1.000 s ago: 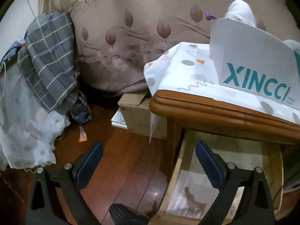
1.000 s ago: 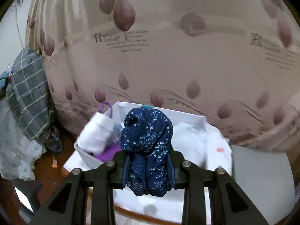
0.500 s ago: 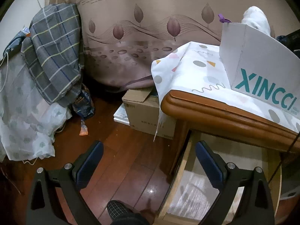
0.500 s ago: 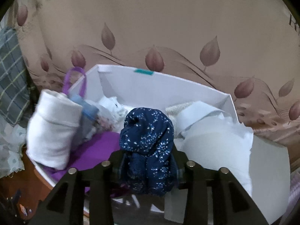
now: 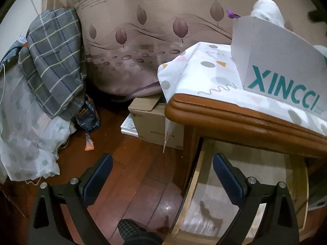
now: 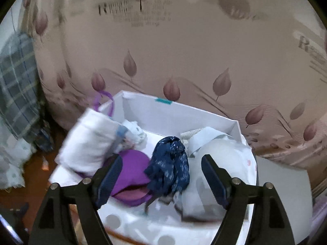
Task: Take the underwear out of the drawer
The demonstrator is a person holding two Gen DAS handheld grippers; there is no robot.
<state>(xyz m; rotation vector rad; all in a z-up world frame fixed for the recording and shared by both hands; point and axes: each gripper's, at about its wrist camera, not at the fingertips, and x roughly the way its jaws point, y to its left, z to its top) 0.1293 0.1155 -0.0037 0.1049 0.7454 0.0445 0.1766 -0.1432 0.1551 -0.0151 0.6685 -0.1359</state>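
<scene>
Now the right gripper (image 6: 161, 175) is opening, its pads clear of the navy underwear (image 6: 170, 163), which sits between them in the white box (image 6: 184, 112) beside purple cloth (image 6: 130, 173). The left gripper (image 5: 162, 175) hangs spread and empty above the open drawer (image 5: 294, 175).

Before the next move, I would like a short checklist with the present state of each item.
1. Right tool letting go: ok, jaws opening, pads clear of the navy underwear.
2. Navy underwear inside the white box: ok, though blurred, perhaps not settled.
3. Left tool empty: ok, open.
4. Drawer pulled out: ok.
5. More underwear left in the drawer: cannot tell, only part shows.
6. Box steady on the cabinet top: ok.
</scene>
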